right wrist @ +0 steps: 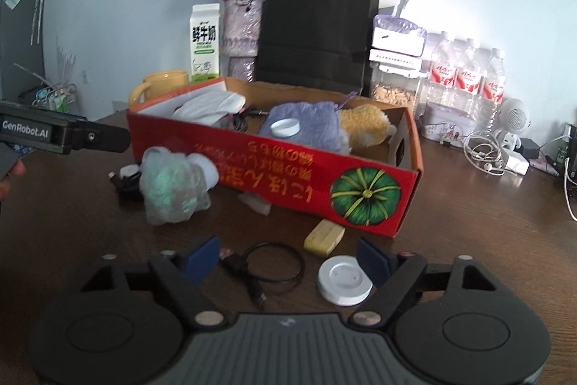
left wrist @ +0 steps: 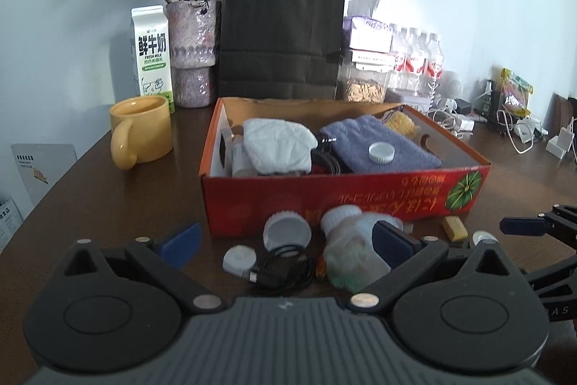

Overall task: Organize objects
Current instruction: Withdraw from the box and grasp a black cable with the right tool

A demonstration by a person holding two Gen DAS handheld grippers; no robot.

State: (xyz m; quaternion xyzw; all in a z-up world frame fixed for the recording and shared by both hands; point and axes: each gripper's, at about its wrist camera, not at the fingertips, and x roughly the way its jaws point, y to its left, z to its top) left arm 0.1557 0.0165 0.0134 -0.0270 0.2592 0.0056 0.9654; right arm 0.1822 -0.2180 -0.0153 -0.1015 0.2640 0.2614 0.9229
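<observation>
Your left hand-held gripper, jaws wide and empty, has the crumpled plastic bag just ahead against its right finger, short of the red box; your right hand-held gripper, also spread, is farther off.

A red cardboard box sits at the centre of the frame on a dark brown wooden table, holding a white crumpled cloth and a blue-grey fabric pouch. At lower centre, the left gripper has its blue-padded jaws spread wide around a coiled black cable and a clear plastic bag. A yellow ceramic mug stands at left.
</observation>
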